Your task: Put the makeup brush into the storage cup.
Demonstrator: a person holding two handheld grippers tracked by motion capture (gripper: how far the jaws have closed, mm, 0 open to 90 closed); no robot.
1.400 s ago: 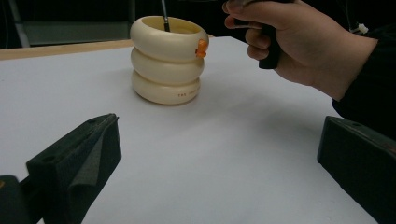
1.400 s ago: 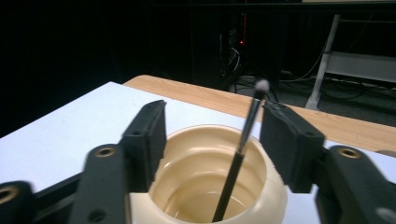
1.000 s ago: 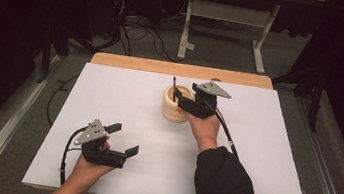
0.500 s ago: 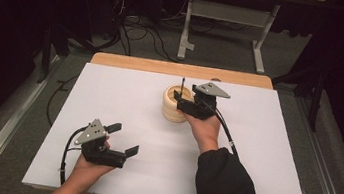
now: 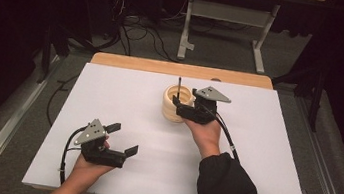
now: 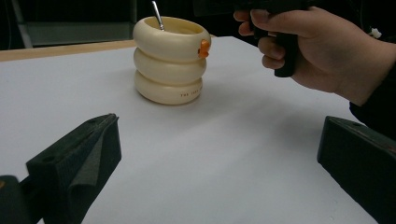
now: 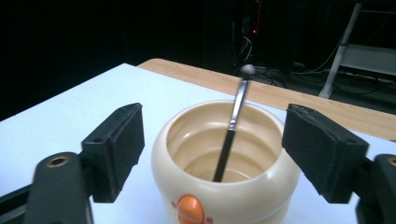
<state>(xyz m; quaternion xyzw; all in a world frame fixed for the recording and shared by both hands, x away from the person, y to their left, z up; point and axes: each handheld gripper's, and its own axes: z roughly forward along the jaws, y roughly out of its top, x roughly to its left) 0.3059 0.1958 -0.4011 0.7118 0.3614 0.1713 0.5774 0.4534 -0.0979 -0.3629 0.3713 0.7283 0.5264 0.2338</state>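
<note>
High view: your right tongs (image 5: 177, 107) have just been opening beside cream ringed cup (image 5: 177, 104), jaws flanking cup, not pressing. Stick (image 5: 179, 87) stands upright in cup, leaned over a second ago; looks like drop-off done, back out next. Cup sits mid tabletop (image 5: 110, 94), nearer far edge. Left tongs (image 5: 121, 138) released, idle near front-left corner.

Left gripper view: cup (image 6: 170, 59) glossy, three stacked bulges, orange knob, small print.

Right gripper view: stick (image 7: 232, 124) slim metal, ball tip, leans on smooth inner wall.
</note>
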